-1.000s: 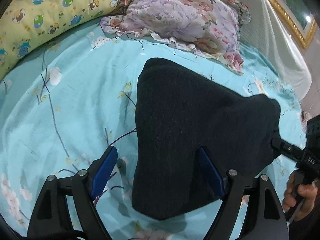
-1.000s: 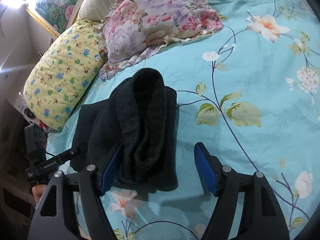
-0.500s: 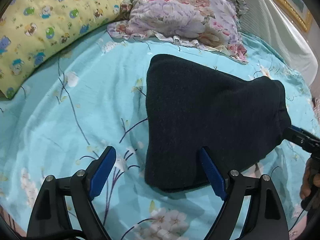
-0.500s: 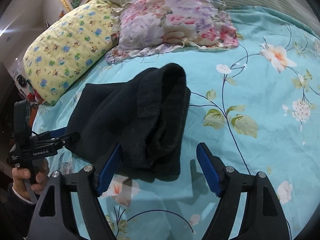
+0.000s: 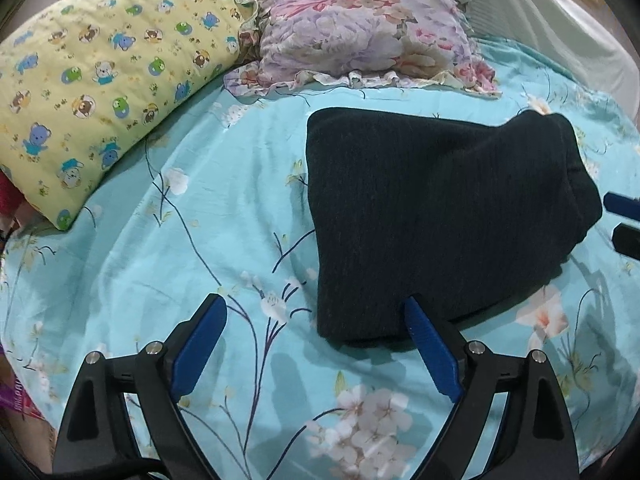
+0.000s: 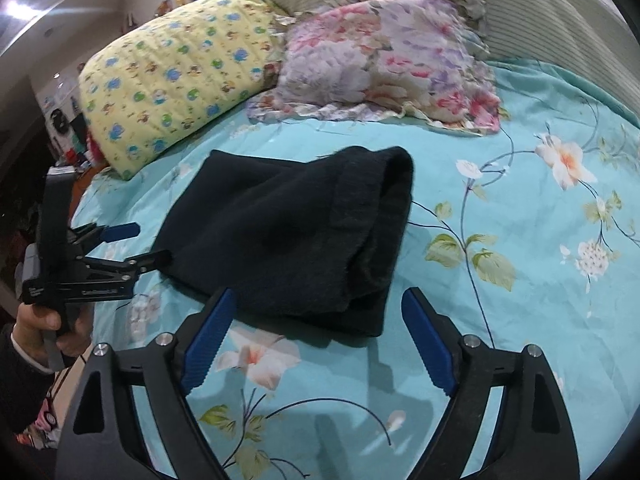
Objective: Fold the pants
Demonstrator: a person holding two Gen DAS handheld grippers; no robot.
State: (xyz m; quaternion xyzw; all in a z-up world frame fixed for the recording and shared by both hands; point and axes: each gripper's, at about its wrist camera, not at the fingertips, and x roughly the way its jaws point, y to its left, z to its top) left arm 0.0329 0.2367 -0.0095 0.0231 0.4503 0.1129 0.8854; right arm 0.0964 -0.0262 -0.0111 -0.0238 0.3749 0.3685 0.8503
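Soft, even indoor light fills both my views. A ceiling lamp [image 6: 18, 7] flares white at the upper left of my right view. My fingers cast faint double shadows on the bedsheet [image 5: 224, 216]. Edges bow and darken into black corners; the right view is slightly smeared.

Both wrist cameras look forward and steeply down over the bed [image 5: 120, 272], close above it. The left view sees the folded black pants [image 5: 440, 216] from their left side, the right view from their right. Both share the pants, yellow pillow [image 5: 100, 80] and floral pillow [image 6: 380, 56].
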